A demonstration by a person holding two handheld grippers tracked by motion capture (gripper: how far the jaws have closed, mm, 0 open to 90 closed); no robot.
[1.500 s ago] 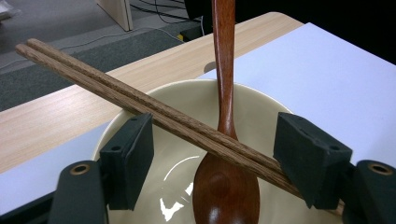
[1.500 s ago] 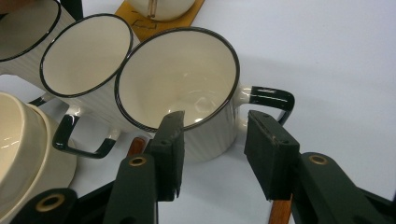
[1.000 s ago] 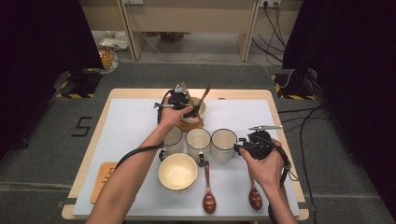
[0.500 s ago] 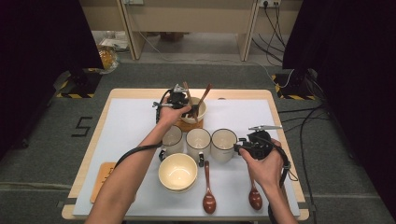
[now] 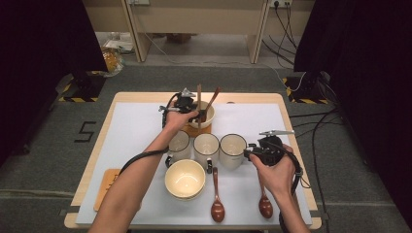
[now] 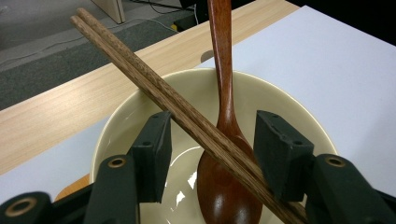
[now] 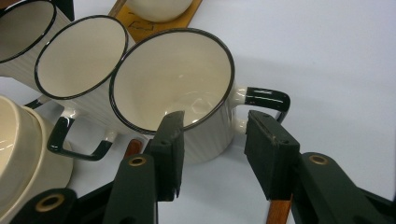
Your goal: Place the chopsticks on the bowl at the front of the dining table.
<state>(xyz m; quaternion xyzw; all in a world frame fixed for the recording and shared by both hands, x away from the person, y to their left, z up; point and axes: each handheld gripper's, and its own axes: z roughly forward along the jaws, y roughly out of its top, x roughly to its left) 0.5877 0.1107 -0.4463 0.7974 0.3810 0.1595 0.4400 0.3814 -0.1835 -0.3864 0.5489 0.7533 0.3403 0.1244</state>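
Note:
A cream bowl (image 5: 209, 119) on a wooden coaster (image 5: 197, 130) at the back of the table holds a brown wooden spoon (image 5: 213, 99) and a pair of chopsticks (image 5: 198, 99). My left gripper (image 5: 190, 110) is at the bowl's left rim. In the left gripper view it (image 6: 212, 149) stands open over the bowl (image 6: 289, 102), with the chopsticks (image 6: 140, 74) and spoon (image 6: 226, 93) passing between its jaws. My right gripper (image 5: 248, 152) is open at the right-hand mug (image 5: 232, 145). In the right gripper view it (image 7: 219, 149) straddles that mug's (image 7: 177, 74) wall beside the handle.
Two more black-rimmed mugs (image 5: 206, 145) (image 5: 179, 143) stand in a row left of the right one. A larger cream bowl (image 5: 184, 178) sits in front of them. Two wooden spoons (image 5: 217, 206) (image 5: 265, 204) lie near the front edge, and a coaster (image 5: 109, 179) at front left.
The chopsticks have come up to stand more upright in the back bowl by my left gripper. The right hand and its gripper have stayed at the right mug.

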